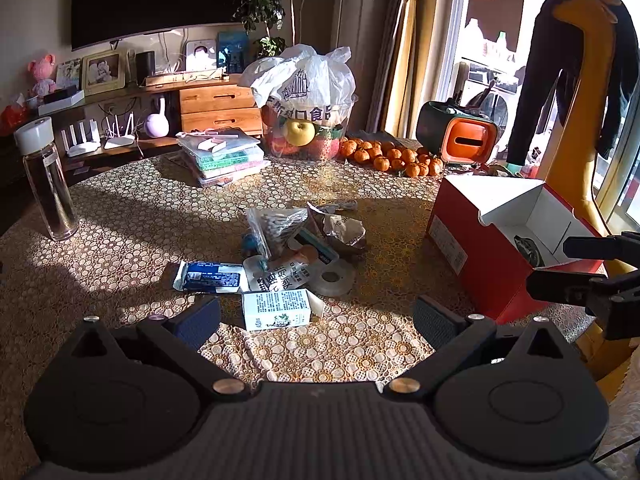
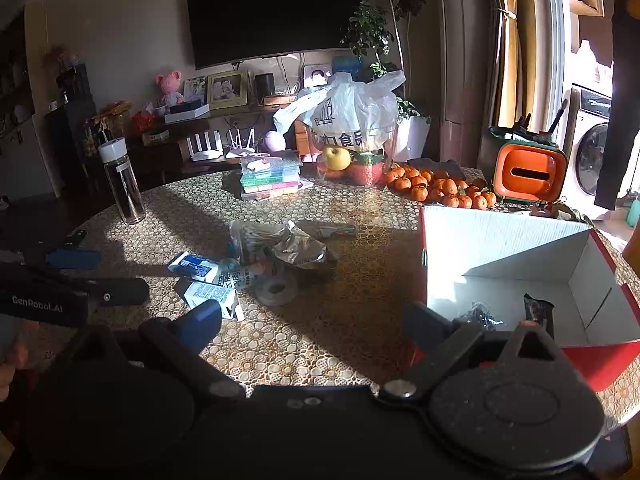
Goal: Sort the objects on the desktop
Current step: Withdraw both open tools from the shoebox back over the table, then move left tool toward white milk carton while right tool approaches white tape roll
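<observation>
living room, lace-covered table [image 1: 132, 216] | white carton [image 1: 277, 309] just ahead of left gripper [image 1: 316, 320], long axis crosswise | both grippers released, empty | right gripper [image 2: 312, 324] nearer red box [image 2: 600, 360]

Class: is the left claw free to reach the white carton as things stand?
Probably yes: the left claw is open and empty, and the white carton lies just ahead with only bare tablecloth between.

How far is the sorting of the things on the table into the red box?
Early stage. Done: the red box already holds a dark snack packet and a small crumpled wrapper. In hand: nothing; the left claw and the right claw are both open and empty. Left: the pile, with the white carton, blue packet, tape roll and cotton swab bag.
</observation>
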The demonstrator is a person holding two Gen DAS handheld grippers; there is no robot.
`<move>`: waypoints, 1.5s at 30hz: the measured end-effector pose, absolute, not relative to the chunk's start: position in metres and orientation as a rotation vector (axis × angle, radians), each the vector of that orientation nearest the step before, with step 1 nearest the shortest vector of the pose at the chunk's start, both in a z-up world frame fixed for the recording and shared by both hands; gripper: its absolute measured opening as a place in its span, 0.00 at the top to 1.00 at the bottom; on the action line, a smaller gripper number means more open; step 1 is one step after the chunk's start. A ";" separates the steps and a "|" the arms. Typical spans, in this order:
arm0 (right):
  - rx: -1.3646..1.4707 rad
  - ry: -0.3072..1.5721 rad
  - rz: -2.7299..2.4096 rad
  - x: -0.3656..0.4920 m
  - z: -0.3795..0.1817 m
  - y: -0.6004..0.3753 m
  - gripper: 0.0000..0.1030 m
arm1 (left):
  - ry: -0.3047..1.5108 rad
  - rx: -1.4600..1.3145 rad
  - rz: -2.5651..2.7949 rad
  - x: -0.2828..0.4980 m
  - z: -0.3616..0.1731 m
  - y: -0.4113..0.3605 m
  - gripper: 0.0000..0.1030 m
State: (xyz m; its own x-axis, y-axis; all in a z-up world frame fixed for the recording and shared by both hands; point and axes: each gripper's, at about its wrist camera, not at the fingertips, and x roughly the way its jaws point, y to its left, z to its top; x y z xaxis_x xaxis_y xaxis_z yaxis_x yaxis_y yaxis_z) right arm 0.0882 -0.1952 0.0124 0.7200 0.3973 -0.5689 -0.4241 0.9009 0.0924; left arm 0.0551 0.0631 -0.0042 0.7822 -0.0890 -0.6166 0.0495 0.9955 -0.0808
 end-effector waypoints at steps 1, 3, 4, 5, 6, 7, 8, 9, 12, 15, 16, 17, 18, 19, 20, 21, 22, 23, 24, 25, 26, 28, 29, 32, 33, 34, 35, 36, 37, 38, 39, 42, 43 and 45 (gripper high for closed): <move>-0.049 0.618 0.460 0.090 0.011 -0.192 0.06 | 0.671 -0.063 -0.069 0.057 -0.007 0.065 0.00; -0.051 0.627 0.470 0.096 0.008 -0.187 0.06 | 0.675 -0.064 -0.060 0.060 -0.013 0.069 0.00; -0.050 0.633 0.477 0.099 0.006 -0.184 0.06 | 0.680 -0.063 -0.058 0.063 -0.017 0.070 0.00; -0.050 0.639 0.485 0.103 0.004 -0.182 0.06 | 0.683 -0.062 -0.058 0.065 -0.021 0.072 0.00; -0.052 0.645 0.492 0.106 0.001 -0.179 0.06 | 0.686 -0.060 -0.059 0.067 -0.024 0.073 0.00; -0.056 0.648 0.497 0.109 -0.001 -0.177 0.06 | 0.691 -0.057 -0.059 0.070 -0.027 0.073 0.00; -0.061 0.652 0.503 0.112 -0.004 -0.174 0.06 | 0.696 -0.055 -0.060 0.074 -0.031 0.074 0.00; -0.067 0.658 0.507 0.116 -0.008 -0.172 0.06 | 0.700 -0.054 -0.061 0.076 -0.035 0.074 0.00; -0.070 0.680 0.514 0.129 -0.017 -0.166 0.07 | 0.718 -0.054 -0.064 0.084 -0.047 0.075 0.00; -0.066 0.700 0.520 0.142 -0.026 -0.160 0.07 | 0.738 -0.053 -0.063 0.091 -0.057 0.075 0.00; -0.067 0.704 0.522 0.145 -0.028 -0.158 0.07 | 0.745 -0.057 -0.063 0.094 -0.061 0.075 0.00; -0.068 0.706 0.523 0.149 -0.030 -0.157 0.07 | 0.750 -0.060 -0.062 0.096 -0.064 0.075 0.00; -0.070 0.709 0.525 0.153 -0.033 -0.155 0.08 | 0.755 -0.063 -0.063 0.099 -0.066 0.075 0.00; -0.072 0.712 0.528 0.157 -0.035 -0.152 0.08 | 0.760 -0.065 -0.068 0.102 -0.069 0.075 0.00; -0.074 0.715 0.531 0.161 -0.038 -0.150 0.08 | 0.763 -0.066 -0.072 0.104 -0.072 0.074 0.00; -0.077 0.719 0.534 0.166 -0.041 -0.147 0.08 | 0.765 -0.067 -0.074 0.106 -0.074 0.074 0.00; -0.082 0.723 0.538 0.170 -0.044 -0.145 0.08 | 0.765 -0.070 -0.078 0.109 -0.077 0.074 0.00; -0.086 0.727 0.543 0.174 -0.046 -0.142 0.08 | 0.762 -0.074 -0.080 0.112 -0.079 0.074 0.00; -0.090 0.731 0.546 0.177 -0.048 -0.140 0.08 | 0.757 -0.076 -0.080 0.114 -0.081 0.074 0.00; -0.093 0.734 0.548 0.181 -0.050 -0.139 0.08 | 0.754 -0.072 -0.075 0.116 -0.083 0.074 0.00; -0.093 0.738 0.552 0.184 -0.052 -0.137 0.08 | 0.755 -0.066 -0.070 0.119 -0.086 0.073 0.00; -0.096 0.751 0.555 0.190 -0.056 -0.135 0.08 | 0.764 -0.066 -0.067 0.126 -0.092 0.071 0.00; -0.096 0.759 0.556 0.195 -0.059 -0.133 0.08 | 0.770 -0.067 -0.064 0.129 -0.095 0.070 0.00; -0.096 0.782 0.555 0.206 -0.068 -0.129 0.08 | 0.775 -0.061 -0.043 0.137 -0.103 0.067 0.00; -0.095 0.789 0.552 0.210 -0.071 -0.127 0.08 | 0.774 -0.059 -0.033 0.139 -0.106 0.066 0.00; -0.092 0.796 0.551 0.213 -0.074 -0.126 0.08 | 0.772 -0.056 -0.026 0.141 -0.108 0.065 0.00; -0.089 0.803 0.551 0.216 -0.077 -0.125 0.09 | 0.770 -0.051 -0.018 0.144 -0.110 0.063 0.00; -0.087 0.808 0.552 0.219 -0.079 -0.124 0.09 | 0.769 -0.048 -0.009 0.147 -0.112 0.062 0.00; -0.087 0.814 0.553 0.221 -0.082 -0.122 0.09 | 0.771 -0.049 -0.005 0.149 -0.114 0.062 0.00; -0.088 0.820 0.553 0.223 -0.085 -0.121 0.09 | 0.775 -0.053 -0.008 0.152 -0.117 0.062 0.00; -0.090 0.825 0.555 0.225 -0.087 -0.119 0.09 | 0.779 -0.057 -0.008 0.154 -0.119 0.062 0.00; -0.094 0.837 0.559 0.232 -0.094 -0.113 0.10 | 0.785 -0.054 0.011 0.158 -0.126 0.061 0.00; -0.093 0.840 0.558 0.234 -0.096 -0.112 0.10 | 0.788 -0.059 0.017 0.160 -0.128 0.061 0.00; -0.092 0.848 0.559 0.239 -0.100 -0.108 0.11 | 0.794 -0.072 0.023 0.162 -0.132 0.063 0.00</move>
